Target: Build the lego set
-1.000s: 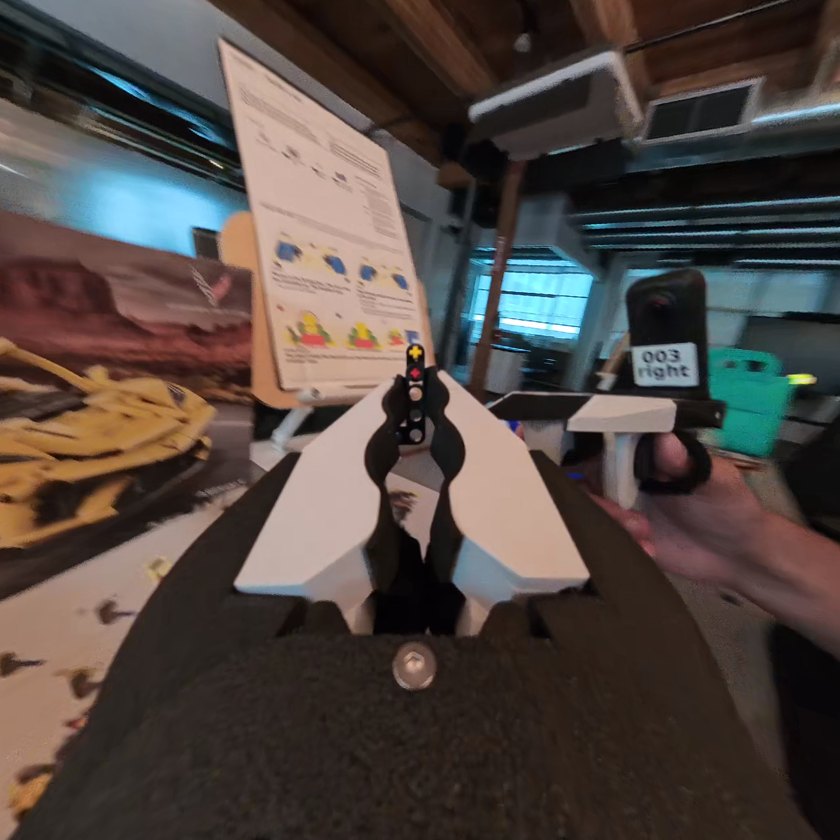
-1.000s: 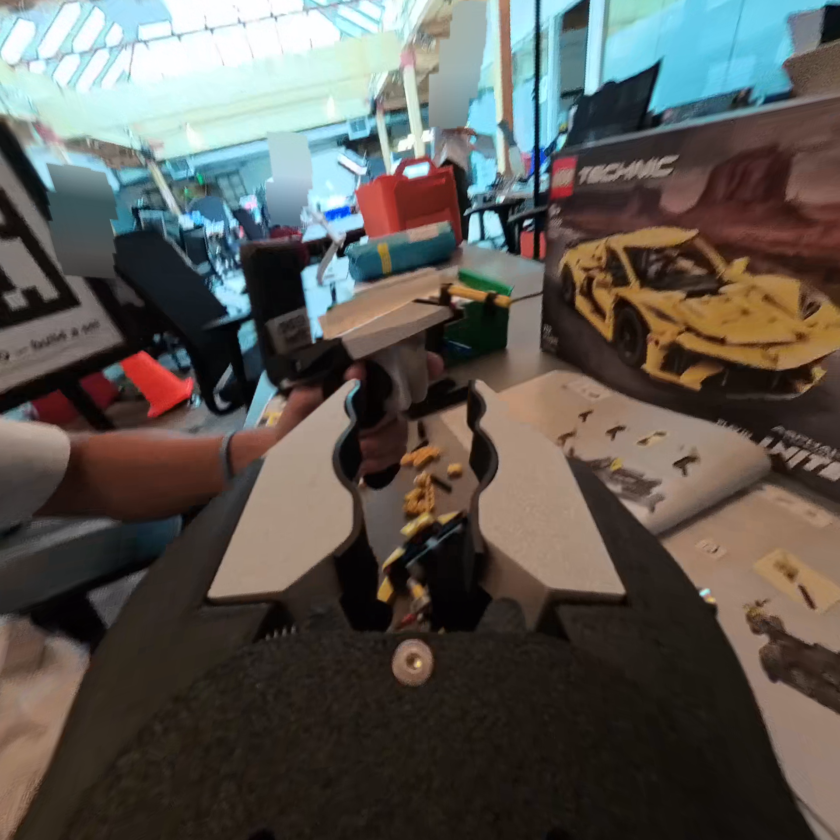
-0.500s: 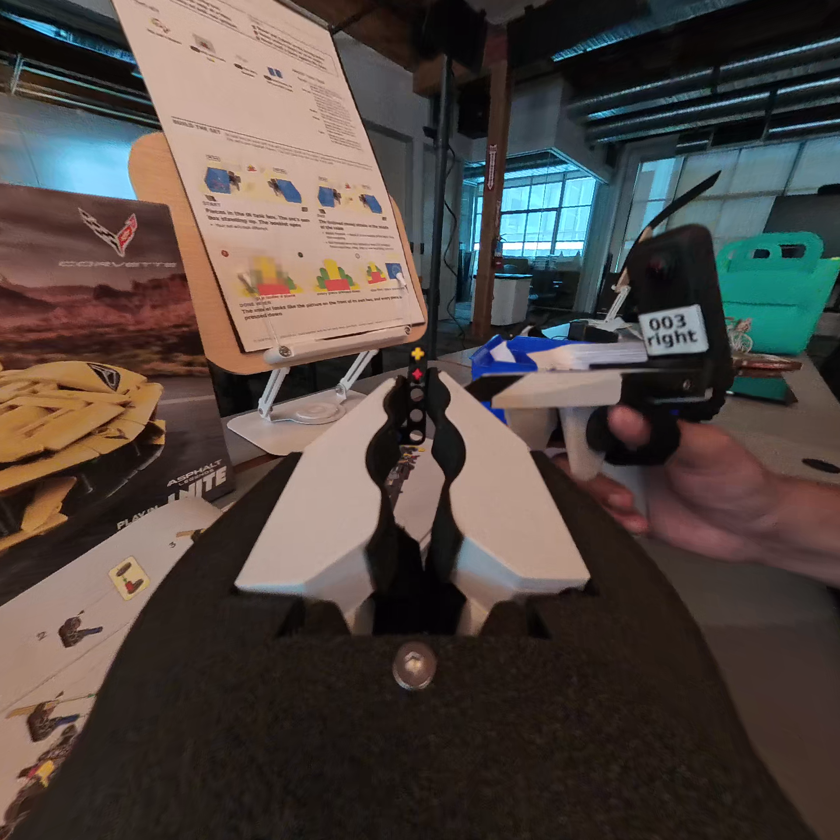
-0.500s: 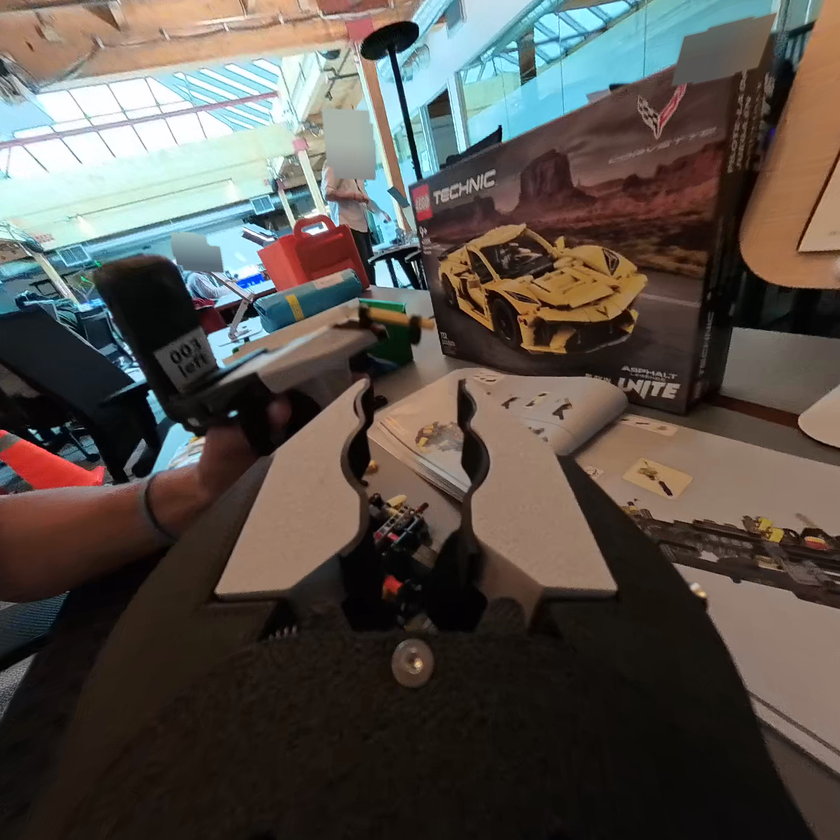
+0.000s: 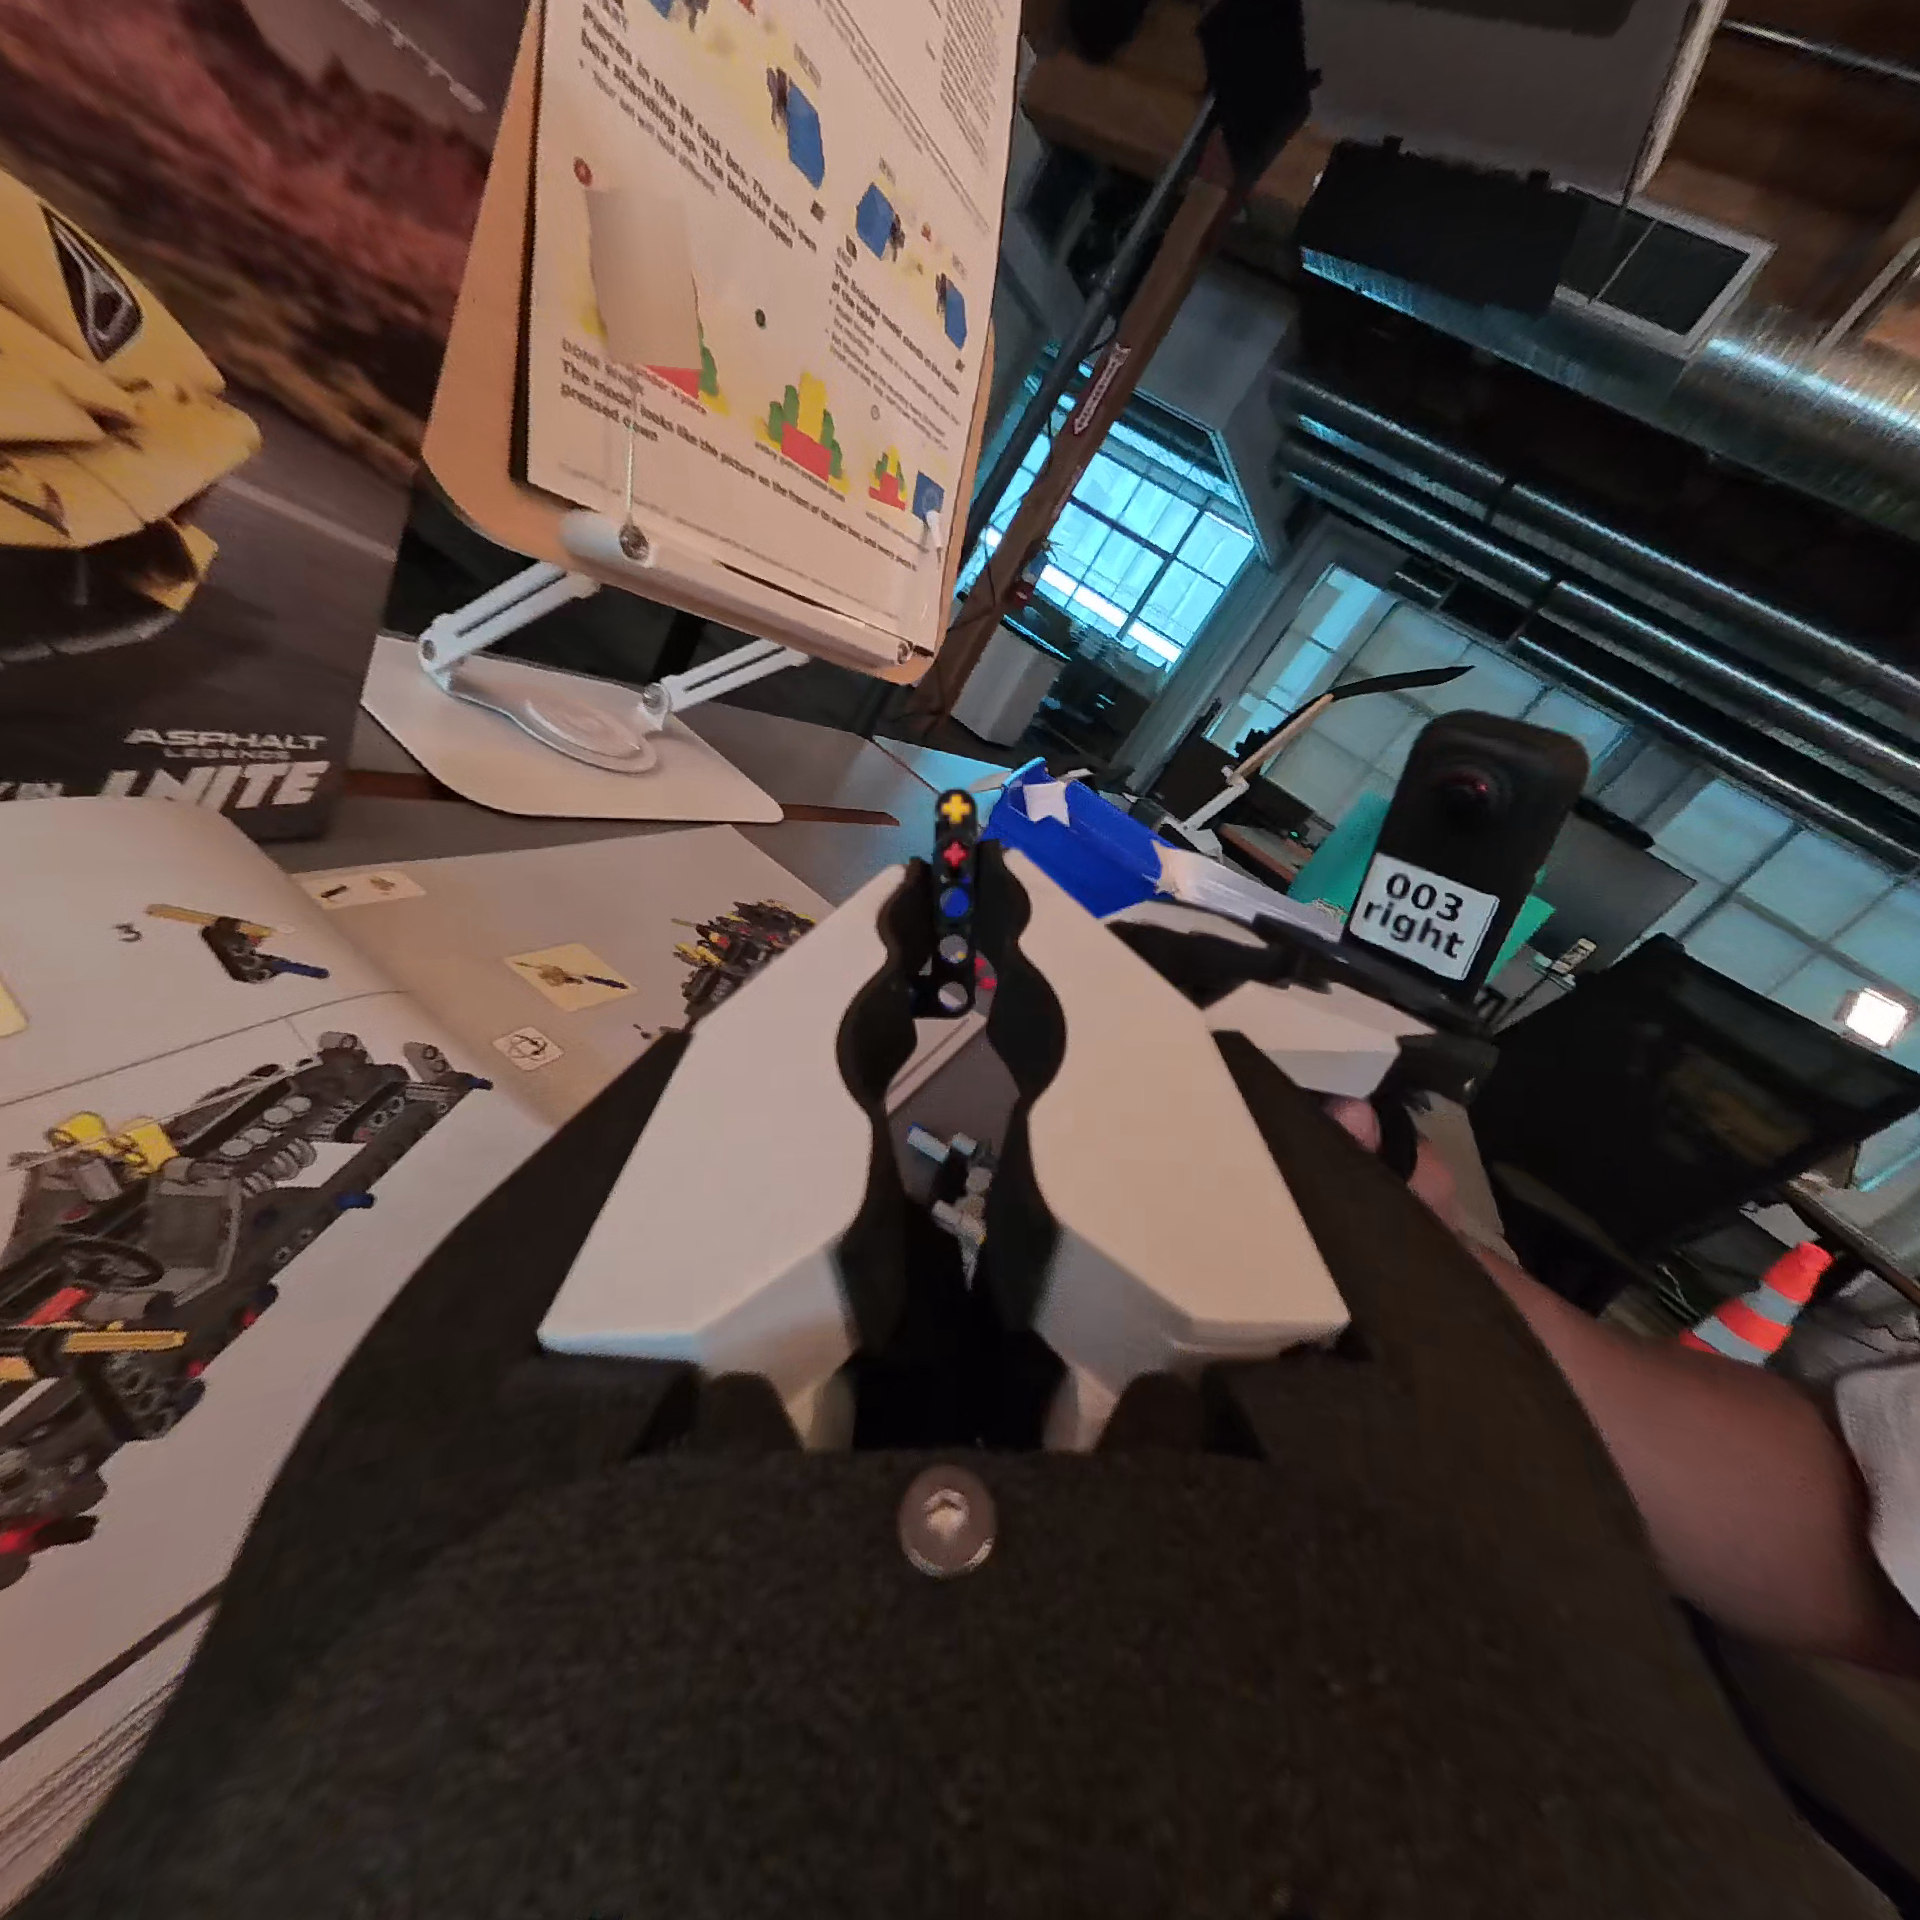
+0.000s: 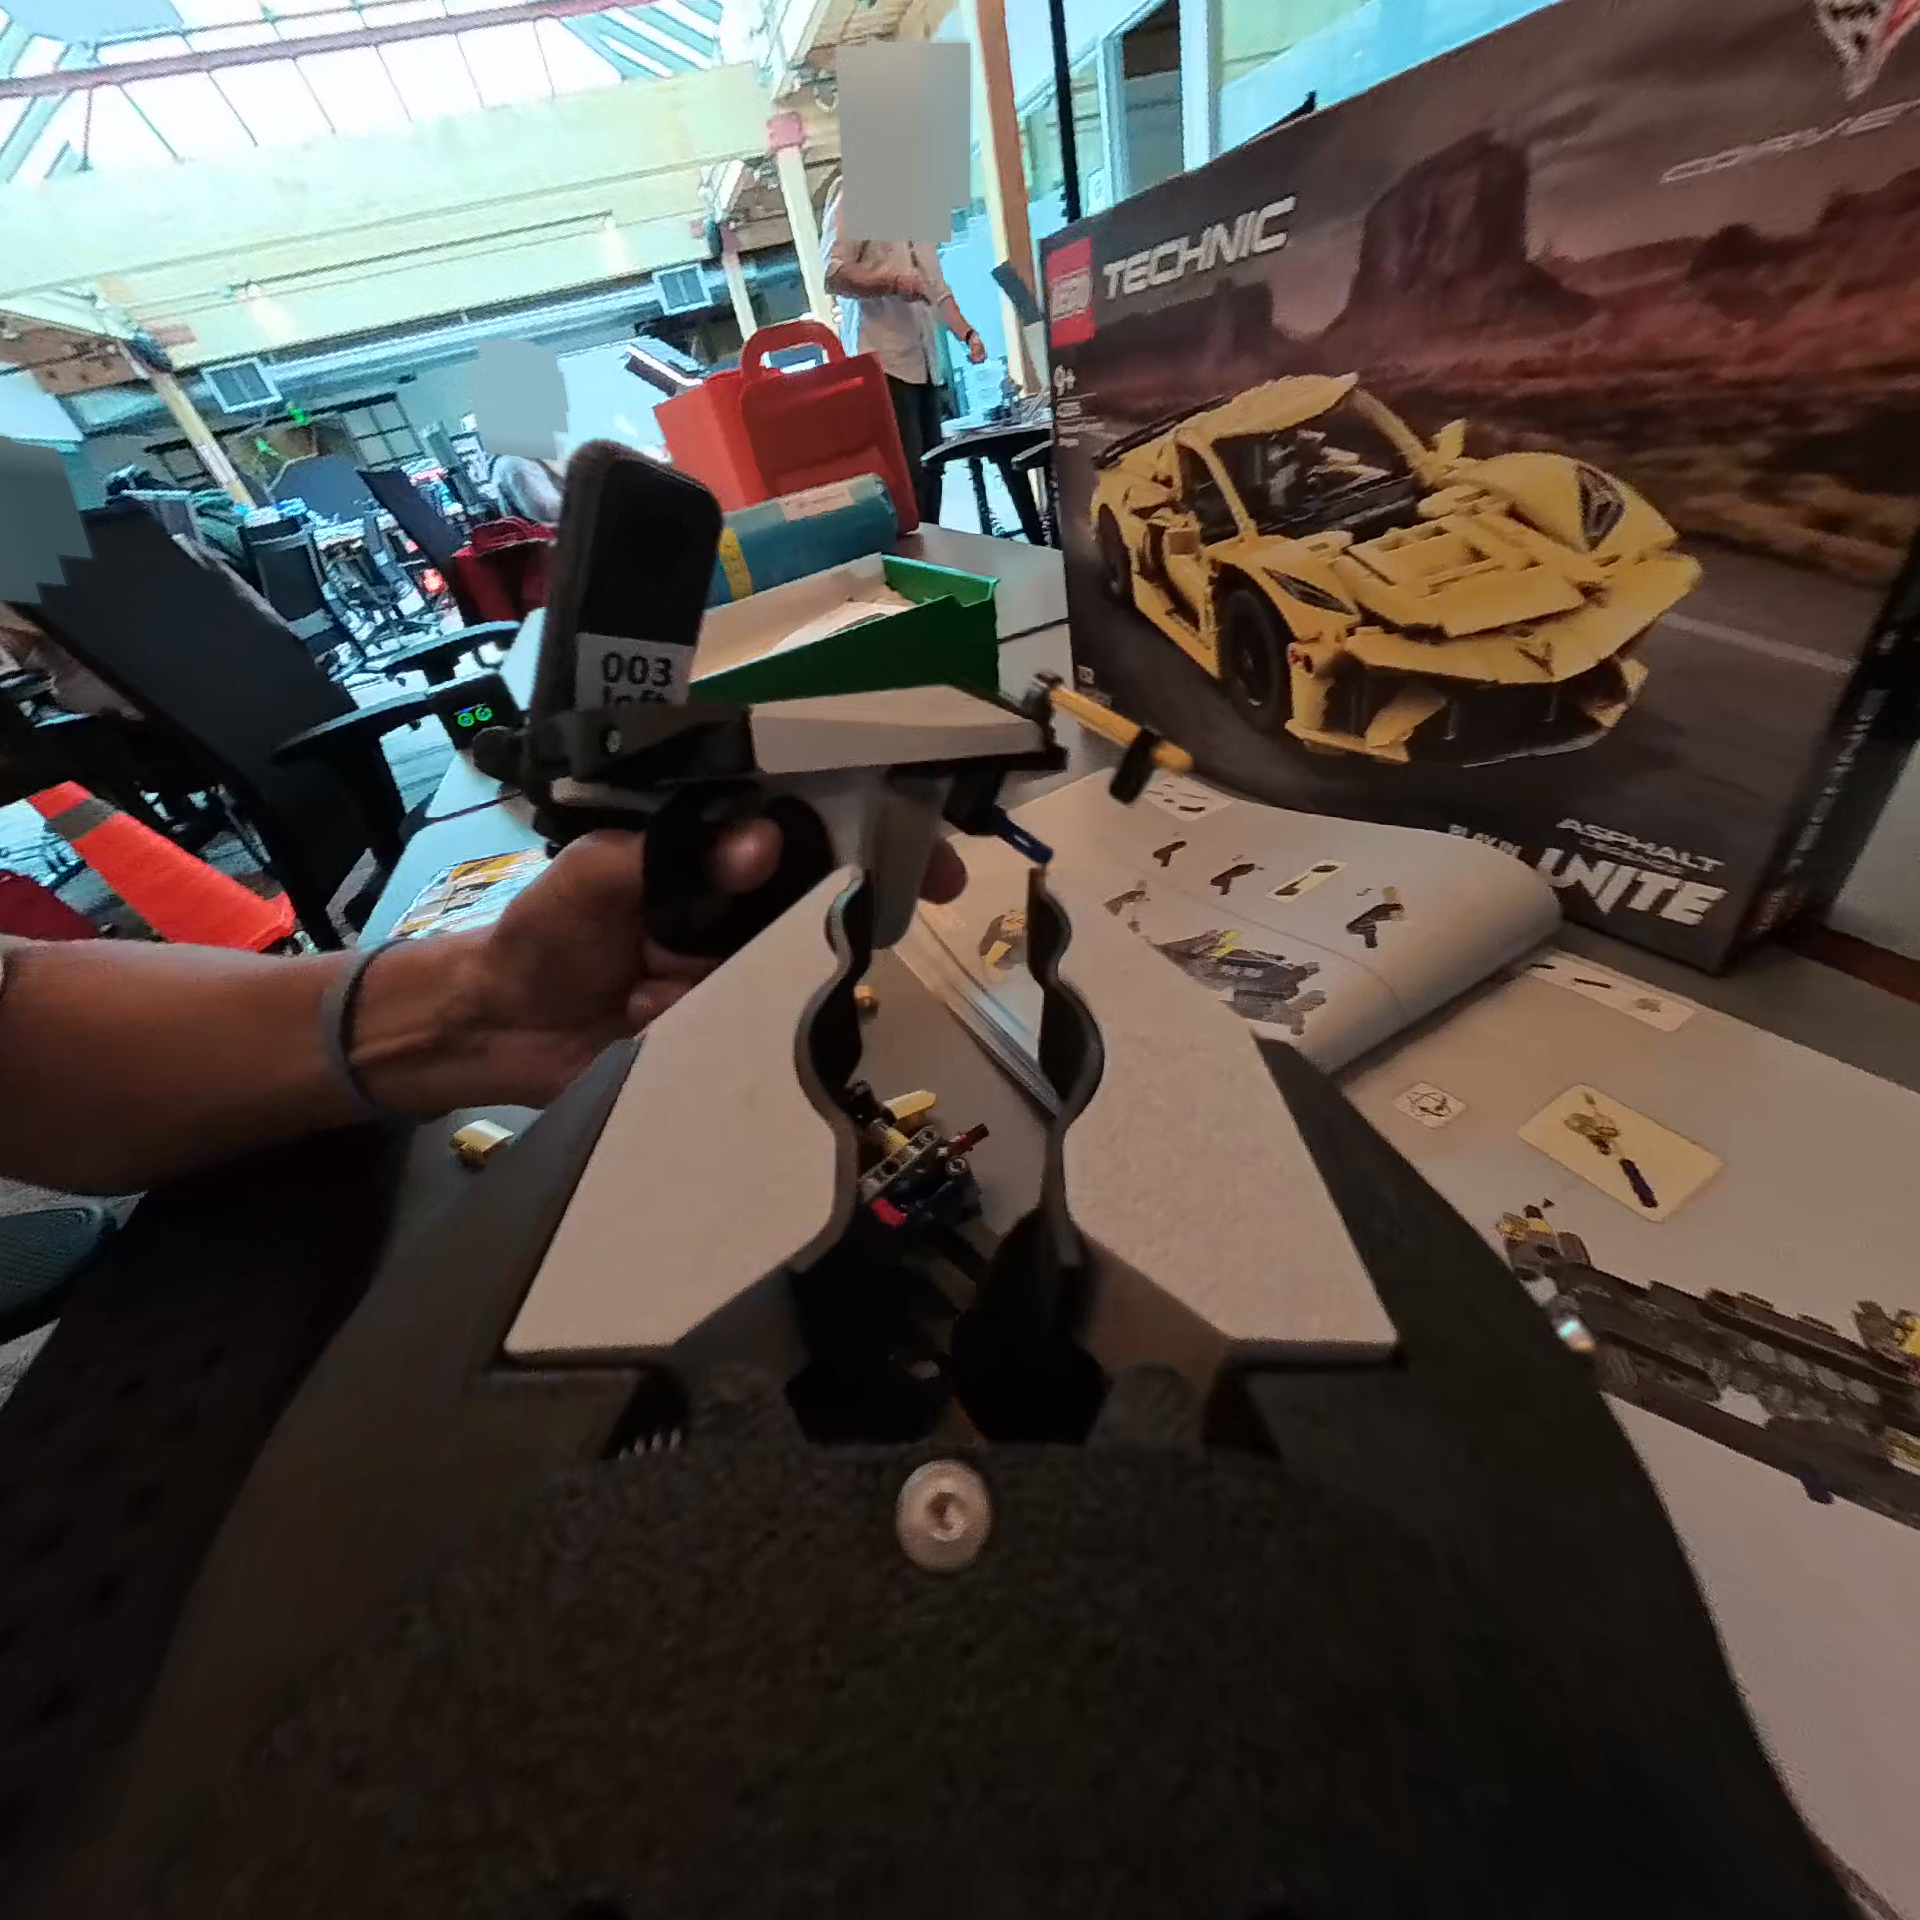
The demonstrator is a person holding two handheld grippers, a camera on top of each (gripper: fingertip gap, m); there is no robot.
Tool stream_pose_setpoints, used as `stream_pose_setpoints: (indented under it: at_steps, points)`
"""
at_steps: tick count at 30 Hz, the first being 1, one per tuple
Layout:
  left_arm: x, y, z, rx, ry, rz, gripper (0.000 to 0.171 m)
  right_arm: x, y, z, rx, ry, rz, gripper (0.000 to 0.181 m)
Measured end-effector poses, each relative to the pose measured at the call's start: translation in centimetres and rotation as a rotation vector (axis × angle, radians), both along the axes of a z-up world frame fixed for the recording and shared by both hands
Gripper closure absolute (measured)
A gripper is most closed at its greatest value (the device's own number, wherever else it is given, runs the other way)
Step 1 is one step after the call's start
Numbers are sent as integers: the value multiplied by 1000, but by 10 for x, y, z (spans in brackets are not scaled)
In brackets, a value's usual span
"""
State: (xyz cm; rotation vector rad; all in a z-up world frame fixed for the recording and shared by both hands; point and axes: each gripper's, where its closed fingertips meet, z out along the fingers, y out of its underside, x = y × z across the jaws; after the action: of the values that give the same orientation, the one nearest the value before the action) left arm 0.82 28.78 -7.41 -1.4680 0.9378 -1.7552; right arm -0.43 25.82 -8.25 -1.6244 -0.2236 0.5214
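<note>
Left gripper (image 5: 954,940) clenching black pinned beam (image 5: 954,914), lifted above tabletop (image 6: 935,1049). Right gripper (image 6: 945,914) hanging released, empty, over partial assembly (image 6: 914,1153) near front edge. Advice: aligning pins squarely before pressing.

A wide workshop hall lies behind the grey counter (image 6: 1766,1070). Overhead, dark wooden beams (image 5: 1808,94) carry a silver ribbed duct (image 5: 1787,395) and a white vent box (image 5: 1662,260). Tall gridded windows (image 5: 1132,540) glow blue-white beyond the counter's far edge, beside a slanting wooden post (image 5: 1081,436). On the other side, skylights (image 6: 312,62) flood a pale ceiling with daylight. Black office chairs (image 6: 260,665) stand among further desks, and a wall-mounted air unit (image 6: 244,387) hangs behind them. Orange traffic cones sit on the floor, one (image 6: 156,873) past the counter's left edge, another (image 5: 1756,1309) to the right.
</note>
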Motion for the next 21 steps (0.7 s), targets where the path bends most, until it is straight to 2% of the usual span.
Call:
stream_pose_setpoints:
  at_steps: [5,10,14,15,16,19,21]
  points:
    - [-2,-22,5,11,-34,-108,167,-7,-7,7,27,-66,39,154]
    - [-4,-36,13,40,-60,-156,167,-9,-10,9,78,-183,43,151]
    - [-13,-39,25,3,-142,-214,167,-4,-3,18,259,-367,-22,153]
    - [-16,-40,29,-11,-169,-240,167,0,1,28,290,-323,-52,154]
    - [-19,-39,33,-22,-196,-254,167,-3,3,40,314,-249,-20,154]
    - [-27,-32,39,-69,-247,-276,167,-22,3,50,201,11,216,144]
    - [-30,-30,44,-126,-288,-298,168,-23,-5,47,103,132,297,151]
